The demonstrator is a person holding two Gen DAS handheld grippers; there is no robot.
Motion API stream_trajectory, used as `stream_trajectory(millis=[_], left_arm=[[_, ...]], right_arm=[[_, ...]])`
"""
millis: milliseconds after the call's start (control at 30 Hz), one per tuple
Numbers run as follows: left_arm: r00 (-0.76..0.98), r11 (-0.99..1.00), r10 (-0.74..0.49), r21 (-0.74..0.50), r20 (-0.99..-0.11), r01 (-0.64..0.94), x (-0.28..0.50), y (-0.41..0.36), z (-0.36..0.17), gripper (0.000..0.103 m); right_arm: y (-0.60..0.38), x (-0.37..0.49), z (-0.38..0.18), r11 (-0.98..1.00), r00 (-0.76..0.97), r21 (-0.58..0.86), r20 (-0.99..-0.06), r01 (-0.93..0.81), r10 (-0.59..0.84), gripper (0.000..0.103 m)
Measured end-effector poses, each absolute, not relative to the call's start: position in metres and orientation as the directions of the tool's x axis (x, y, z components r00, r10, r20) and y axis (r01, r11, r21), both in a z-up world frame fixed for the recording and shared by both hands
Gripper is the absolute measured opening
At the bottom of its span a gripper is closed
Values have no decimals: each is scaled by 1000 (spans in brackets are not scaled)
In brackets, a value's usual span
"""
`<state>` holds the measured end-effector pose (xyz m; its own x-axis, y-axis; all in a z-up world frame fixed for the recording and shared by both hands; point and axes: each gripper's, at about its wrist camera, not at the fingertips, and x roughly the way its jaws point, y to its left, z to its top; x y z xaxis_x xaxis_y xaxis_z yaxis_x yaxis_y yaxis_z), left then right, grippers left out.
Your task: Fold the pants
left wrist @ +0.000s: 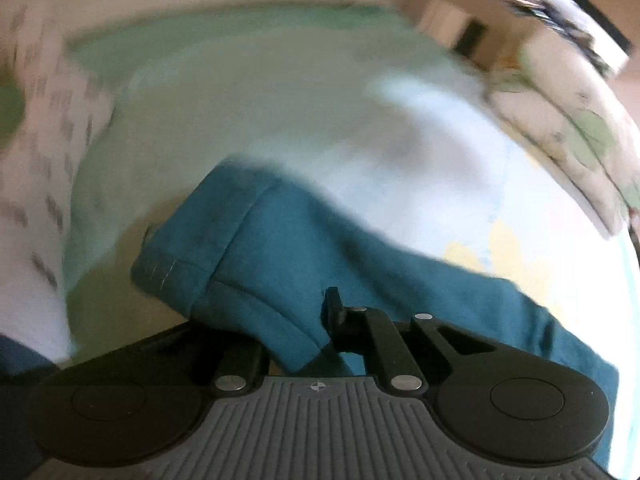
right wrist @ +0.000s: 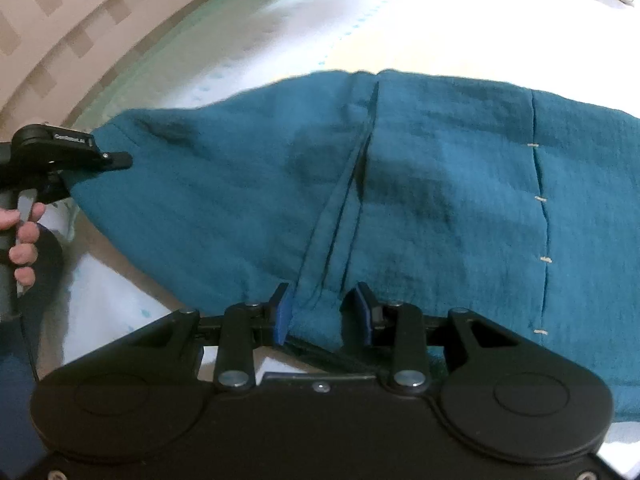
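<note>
With my right gripper [right wrist: 322,312] and left gripper [left wrist: 288,332] each pinching the teal pants [right wrist: 400,184] above the bed [right wrist: 360,20], I should keep both edges level, carrying toward 12 o'clock.

A pale bed sheet [right wrist: 400,20] (brightly lit) meets a beige checked wall [right wrist: 48,20], floral pillows [left wrist: 568,128] beside.
</note>
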<state>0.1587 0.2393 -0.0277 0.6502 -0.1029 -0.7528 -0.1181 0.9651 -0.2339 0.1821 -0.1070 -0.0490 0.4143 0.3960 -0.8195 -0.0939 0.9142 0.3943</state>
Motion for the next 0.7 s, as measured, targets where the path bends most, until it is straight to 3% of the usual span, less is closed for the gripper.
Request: stream_trajectory(millis=[233, 367, 467, 533, 633, 700], left_arm=[[753, 987, -141, -34, -643, 156, 128, 134, 48, 9], [753, 940, -234, 53, -615, 336, 109, 58, 53, 9], [695, 874, -313, 91, -647, 478, 93, 0, 29, 13], [625, 831, -375, 49, -684, 553, 87, -29, 4, 16], [505, 783, -414, -14, -757, 622, 84, -64, -34, 33], [443, 760, -417, -37, -794, 649, 79, -78, -53, 34]], right_arm=[[-168, 169, -26, 915, 487, 404, -801, 9, 349, 44], [-213, 159, -23, 926, 502, 365, -821, 95, 272, 44], [-249, 148, -22, 922, 506, 347, -834, 172, 220, 45], [-270, 142, -23, 914, 499, 342, -844, 217, 197, 45], [-291, 136, -26, 908, 480, 322, -862, 268, 163, 45], [-299, 134, -27, 908, 470, 309, -870, 282, 150, 45]])
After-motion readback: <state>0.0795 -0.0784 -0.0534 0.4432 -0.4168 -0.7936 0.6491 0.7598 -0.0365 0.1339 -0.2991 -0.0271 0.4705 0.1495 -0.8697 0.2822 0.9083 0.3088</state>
